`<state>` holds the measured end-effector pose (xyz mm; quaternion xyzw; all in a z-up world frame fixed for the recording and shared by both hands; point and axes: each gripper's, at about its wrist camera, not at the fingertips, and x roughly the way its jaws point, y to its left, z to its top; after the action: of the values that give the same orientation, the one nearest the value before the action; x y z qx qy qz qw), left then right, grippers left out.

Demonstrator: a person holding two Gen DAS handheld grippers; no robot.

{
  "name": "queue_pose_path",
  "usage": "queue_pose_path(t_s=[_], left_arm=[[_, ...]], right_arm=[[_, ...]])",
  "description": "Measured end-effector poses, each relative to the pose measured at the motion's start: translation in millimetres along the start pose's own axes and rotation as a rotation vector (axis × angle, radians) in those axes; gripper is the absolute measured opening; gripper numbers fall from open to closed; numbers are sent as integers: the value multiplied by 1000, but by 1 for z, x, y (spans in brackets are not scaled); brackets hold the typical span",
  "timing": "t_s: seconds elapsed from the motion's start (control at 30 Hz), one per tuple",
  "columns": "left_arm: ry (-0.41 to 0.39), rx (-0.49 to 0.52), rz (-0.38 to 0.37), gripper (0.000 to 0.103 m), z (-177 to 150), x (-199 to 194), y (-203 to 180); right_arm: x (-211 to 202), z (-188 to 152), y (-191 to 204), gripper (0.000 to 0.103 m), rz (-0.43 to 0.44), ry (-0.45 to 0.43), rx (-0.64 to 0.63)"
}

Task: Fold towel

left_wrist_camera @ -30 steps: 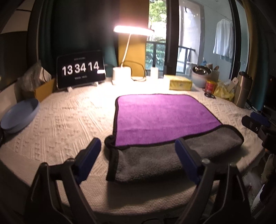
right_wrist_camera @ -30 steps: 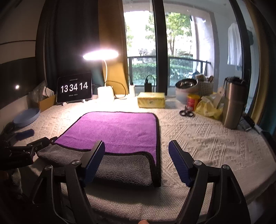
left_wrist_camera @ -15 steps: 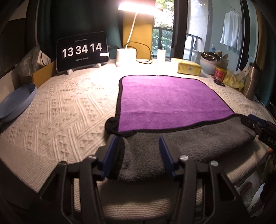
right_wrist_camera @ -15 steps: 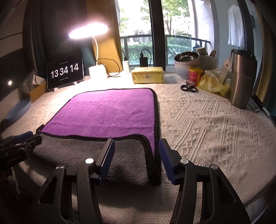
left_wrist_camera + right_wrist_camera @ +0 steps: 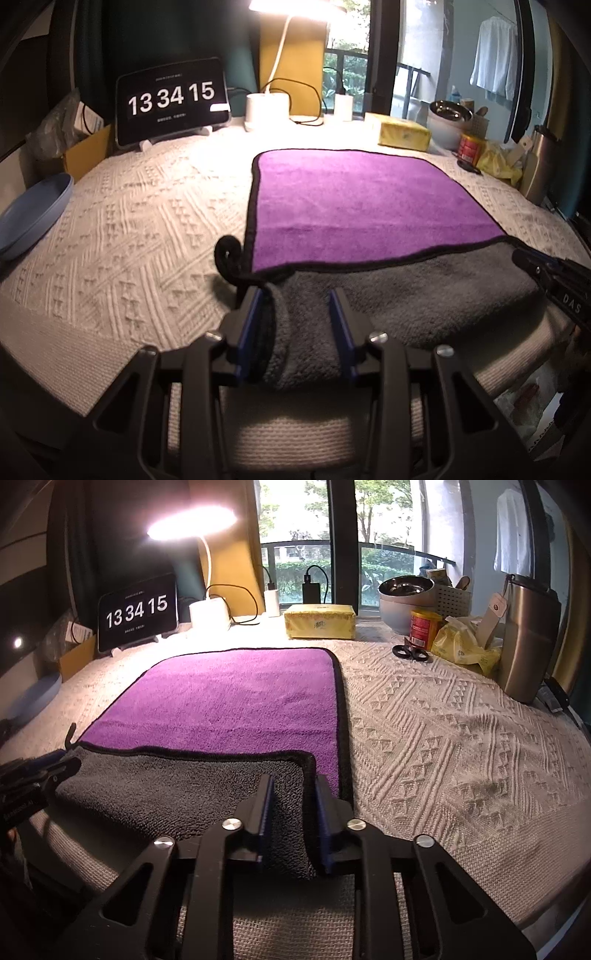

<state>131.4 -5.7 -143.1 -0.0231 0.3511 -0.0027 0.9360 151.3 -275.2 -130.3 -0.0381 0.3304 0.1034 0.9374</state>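
Note:
A towel, purple on top [image 5: 354, 199] and grey beneath, lies flat on the white knitted cloth, its near edge folded over so a grey band [image 5: 406, 291] shows. My left gripper [image 5: 295, 317] is closed around the folded band's near left corner. In the right wrist view the towel [image 5: 229, 705] shows the same fold, and my right gripper [image 5: 293, 805] is closed on the grey band's near right corner [image 5: 288, 775]. Each gripper's tip shows at the edge of the other's view.
At the back stand a clock tablet [image 5: 170, 99], a lit desk lamp [image 5: 207, 613] and a yellow tissue pack [image 5: 319, 620]. A blue plate [image 5: 29, 218] lies far left. Scissors [image 5: 412, 653], a red can, a yellow bag and a steel tumbler [image 5: 528, 638] stand at the right.
Both grippers moved forward and down onto the folded near edge, and their jaws narrowed from wide open to closed on the towel's two near corners.

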Motion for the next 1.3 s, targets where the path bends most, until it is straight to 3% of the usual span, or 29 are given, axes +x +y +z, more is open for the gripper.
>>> queue_pose_path(t_s=[0.03,0.1,0.3,1.3], left_arm=[[-3,-2,-4,33,0,0,0],[-7,-10,-20,21,0,-2,2],[-7,-17,-47,14,3,-6,2],[-191,37,-92,13,66,-36,-9]], right_arm=[[-1,0,1,10,-3,-3,-4],[-3,1,1,8,-9,-16,-9],[-12,4,2,6,-12,-48,-24],[-36,48,11,6,-6,-220,-81]])
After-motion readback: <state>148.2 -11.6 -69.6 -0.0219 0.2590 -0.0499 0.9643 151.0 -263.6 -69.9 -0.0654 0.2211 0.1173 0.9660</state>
